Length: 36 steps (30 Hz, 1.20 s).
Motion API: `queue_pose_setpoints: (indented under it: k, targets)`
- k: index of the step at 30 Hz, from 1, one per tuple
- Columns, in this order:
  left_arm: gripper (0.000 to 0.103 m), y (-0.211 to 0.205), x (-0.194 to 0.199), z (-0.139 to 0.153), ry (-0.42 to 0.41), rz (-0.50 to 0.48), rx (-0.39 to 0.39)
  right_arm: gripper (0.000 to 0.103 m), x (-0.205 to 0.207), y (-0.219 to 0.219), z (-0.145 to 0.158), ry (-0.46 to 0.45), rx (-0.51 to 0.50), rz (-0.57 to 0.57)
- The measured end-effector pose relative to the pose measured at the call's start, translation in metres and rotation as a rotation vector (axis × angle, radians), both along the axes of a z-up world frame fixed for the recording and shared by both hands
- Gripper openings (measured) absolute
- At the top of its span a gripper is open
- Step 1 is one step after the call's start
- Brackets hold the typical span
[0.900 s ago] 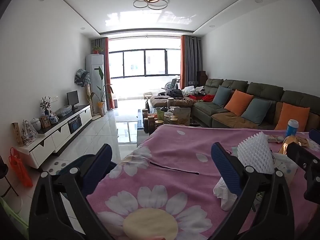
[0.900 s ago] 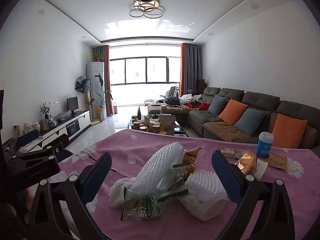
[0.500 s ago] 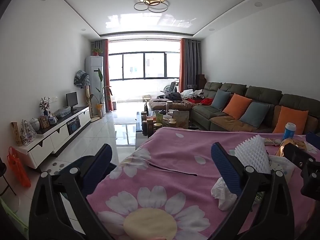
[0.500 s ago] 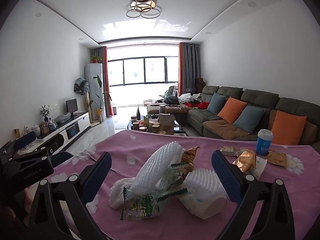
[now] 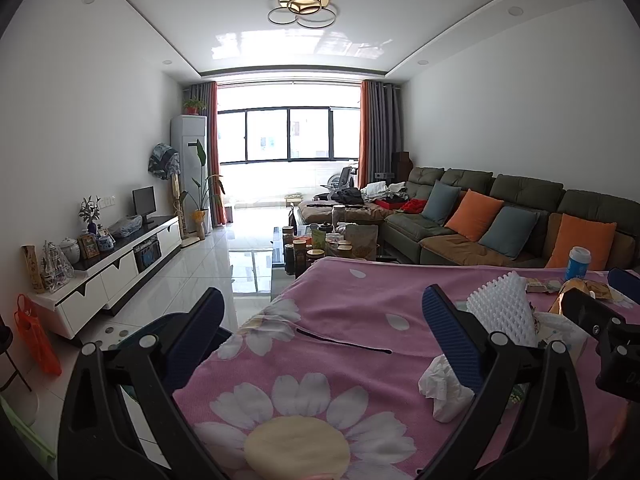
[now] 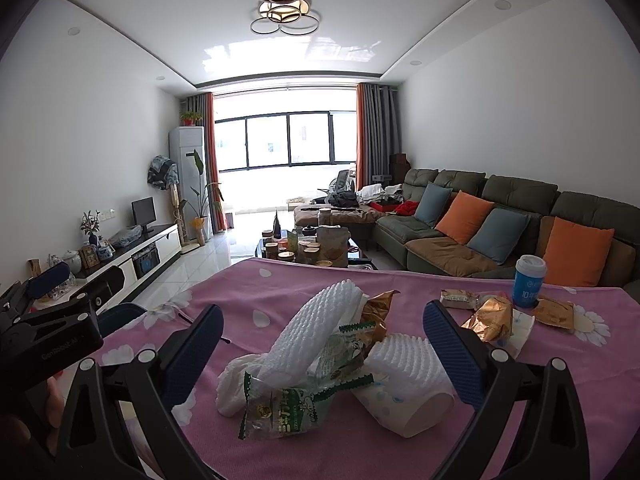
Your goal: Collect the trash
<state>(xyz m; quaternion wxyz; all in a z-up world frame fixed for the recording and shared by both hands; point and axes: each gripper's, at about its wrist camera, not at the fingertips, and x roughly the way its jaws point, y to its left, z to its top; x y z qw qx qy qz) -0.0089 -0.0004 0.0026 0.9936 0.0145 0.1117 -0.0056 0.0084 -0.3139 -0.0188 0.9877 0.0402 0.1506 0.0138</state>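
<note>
A heap of trash lies on the pink flowered tablecloth (image 6: 280, 300): a white foam net (image 6: 316, 328), a green snack wrapper (image 6: 288, 404), a crumpled tissue (image 6: 232, 384), a tipped paper cup (image 6: 404, 400) and a second foam net (image 6: 408, 360). My right gripper (image 6: 322, 344) hovers open just in front of the heap, its fingers on either side of it without touching. Farther right lie gold wrappers (image 6: 490, 322) and a blue paper cup (image 6: 528, 282). My left gripper (image 5: 320, 328) is open over bare cloth, left of the tissue (image 5: 444, 388) and foam net (image 5: 500, 312).
The table's left edge (image 5: 240, 336) drops to a tiled floor (image 5: 216, 268) with a dark chair seat below. Beyond the table stand a cluttered coffee table (image 6: 312, 248), a green sofa (image 6: 500, 220) with cushions, and a white TV cabinet (image 5: 120, 264).
Both views have tilted down slightly, so the table fills a little less of each frame. The trash has not moved and both grippers remain wide.
</note>
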Motion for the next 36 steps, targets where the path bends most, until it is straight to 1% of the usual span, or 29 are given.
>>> queue_pose_setpoints:
  k: [9, 36]
  targets:
    - [0.098, -0.0004, -0.0017, 0.0011, -0.001, 0.001, -0.002, 0.096, -0.0007, -0.0003, -0.0011, 0.002, 0.002, 0.000]
    - [0.098, 0.0022, 0.0031, -0.0083, 0.014, -0.006, 0.000, 0.096, 0.0053, 0.0029, -0.0082, 0.019, 0.008, 0.021]
